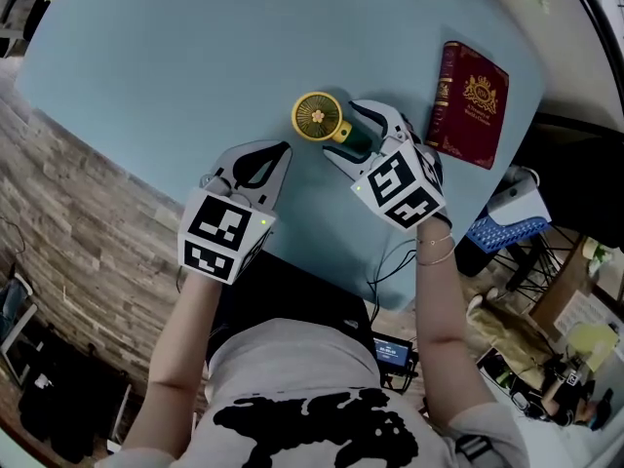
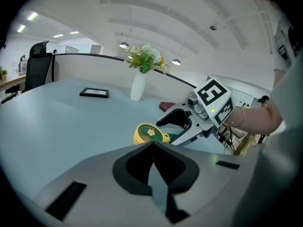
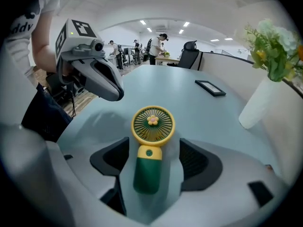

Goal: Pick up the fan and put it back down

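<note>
A small handheld fan (image 1: 318, 116) with a yellow round head and a green handle lies flat on the pale blue table (image 1: 175, 57). My right gripper (image 1: 351, 136) reaches down over it, the green handle (image 3: 147, 169) lying between its two dark pads with a gap showing on each side, so it stands open. The fan head (image 3: 152, 124) points away from the gripper. My left gripper (image 1: 278, 154) hovers just left of the fan, its tips together and nothing in them. In the left gripper view the fan (image 2: 147, 134) lies just beyond those tips (image 2: 152, 146).
A dark red book (image 1: 471, 103) lies to the right of the fan. A white vase with flowers (image 3: 258, 108) and a flat black frame (image 3: 210, 87) stand farther back. The table's near edge runs just behind both grippers; a blue basket (image 1: 507, 230) sits beyond the table's right edge.
</note>
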A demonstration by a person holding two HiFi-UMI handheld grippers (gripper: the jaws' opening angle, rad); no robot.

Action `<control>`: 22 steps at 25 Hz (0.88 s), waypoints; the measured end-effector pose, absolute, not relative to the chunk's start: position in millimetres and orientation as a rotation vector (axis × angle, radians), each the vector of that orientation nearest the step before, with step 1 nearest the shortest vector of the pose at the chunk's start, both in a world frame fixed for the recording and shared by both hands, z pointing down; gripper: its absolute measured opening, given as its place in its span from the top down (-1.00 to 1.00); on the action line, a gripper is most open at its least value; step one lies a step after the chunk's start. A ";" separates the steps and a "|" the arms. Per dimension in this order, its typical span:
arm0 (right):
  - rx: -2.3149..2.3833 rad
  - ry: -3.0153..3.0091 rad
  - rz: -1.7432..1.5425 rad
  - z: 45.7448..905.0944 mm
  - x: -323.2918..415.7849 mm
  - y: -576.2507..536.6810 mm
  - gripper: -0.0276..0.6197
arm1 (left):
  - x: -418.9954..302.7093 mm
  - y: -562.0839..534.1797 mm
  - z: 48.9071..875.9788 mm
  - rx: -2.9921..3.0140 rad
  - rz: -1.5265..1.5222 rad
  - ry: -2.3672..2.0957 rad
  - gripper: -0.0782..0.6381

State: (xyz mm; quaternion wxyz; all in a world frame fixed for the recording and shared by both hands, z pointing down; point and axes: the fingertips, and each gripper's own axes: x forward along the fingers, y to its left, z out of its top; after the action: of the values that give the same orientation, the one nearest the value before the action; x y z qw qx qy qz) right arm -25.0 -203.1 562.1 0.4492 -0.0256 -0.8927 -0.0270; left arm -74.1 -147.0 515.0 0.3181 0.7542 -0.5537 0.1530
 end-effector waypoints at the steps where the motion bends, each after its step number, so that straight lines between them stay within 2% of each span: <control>1: -0.069 -2.207 -0.057 563.8 -26.2 -203.0 -0.12 | -74.0 -148.1 516.3 1.982 0.402 -1.453 0.75; 18: -0.122 -2.205 0.046 586.2 -34.5 -199.8 -0.06 | -74.3 -151.9 531.1 1.956 0.419 -1.438 0.75; 22: -0.074 -2.239 0.074 583.6 -37.7 -206.5 0.06 | -70.8 -153.7 533.9 1.953 0.426 -1.432 0.75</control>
State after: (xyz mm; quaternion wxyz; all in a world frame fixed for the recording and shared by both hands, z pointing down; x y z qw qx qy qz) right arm -37.7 -206.5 583.6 0.4350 -0.0299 -0.8994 0.0299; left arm -70.8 -153.7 533.9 0.3349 0.7485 -0.5486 0.1632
